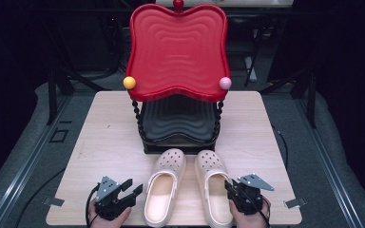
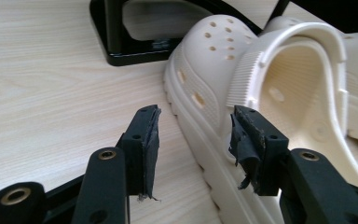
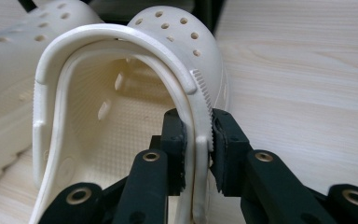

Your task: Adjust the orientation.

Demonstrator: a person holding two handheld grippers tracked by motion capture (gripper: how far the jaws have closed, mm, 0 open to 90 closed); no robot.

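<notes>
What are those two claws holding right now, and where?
The right gripper pinches the right clog's side wall and strap. The left gripper holds nothing, open beside the left clog.

A light wooden desk [image 1: 109, 133] with rounded corners carries everything. At its far middle stands a black rack [image 1: 178, 142] with twisted posts, a dark tray low in it and a red wavy tray [image 1: 177, 52] on top. Just in front of the rack two cream perforated clogs lie side by side, toes toward it: the left clog [image 1: 164, 190] and the right clog [image 1: 214, 187].
</notes>
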